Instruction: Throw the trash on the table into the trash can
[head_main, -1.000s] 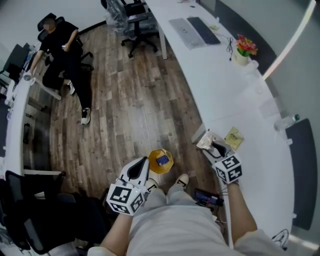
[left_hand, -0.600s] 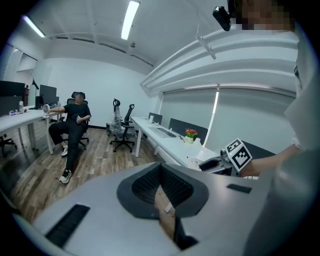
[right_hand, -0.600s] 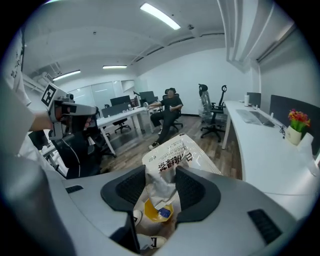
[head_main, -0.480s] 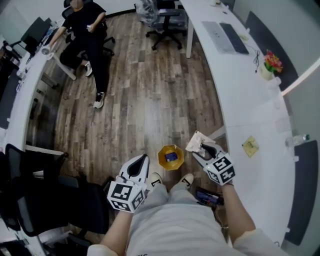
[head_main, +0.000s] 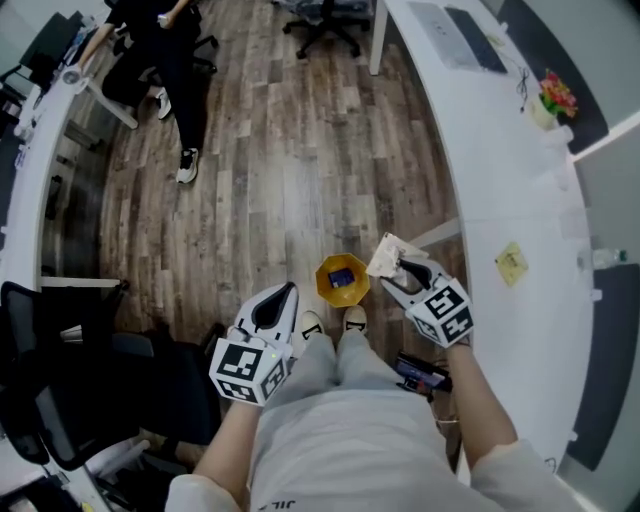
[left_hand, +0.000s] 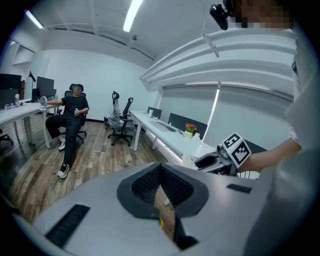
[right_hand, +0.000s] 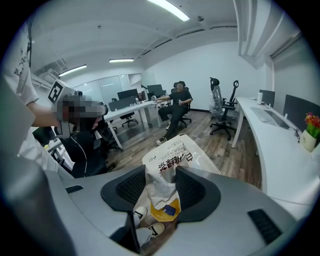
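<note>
At two o'clock of the trash can (head_main: 342, 280), the right tool (head_main: 402, 272) clamps a white wrapper (head_main: 384, 257); released off-centre, it could flutter onto the floor (head_main: 260, 200). The left tool (head_main: 279, 300) is closed, empty.

Observed from above: the right gripper (head_main: 402, 272) is clamped on a white printed packet (head_main: 384, 256), which hangs just to the right of a yellow trash can (head_main: 323, 282) on the wooden floor. A blue item (head_main: 341, 276) lies inside the can. The left gripper (head_main: 285, 293), jaws together and empty, sits to the can's near left. The person's two shoes (head_main: 332, 322) stand just near of the can. A curved white table (head_main: 500, 190) runs along the right, with a yellow paper (head_main: 511, 263) on it. A seated person (head_main: 160, 40) is at far left.
</note>
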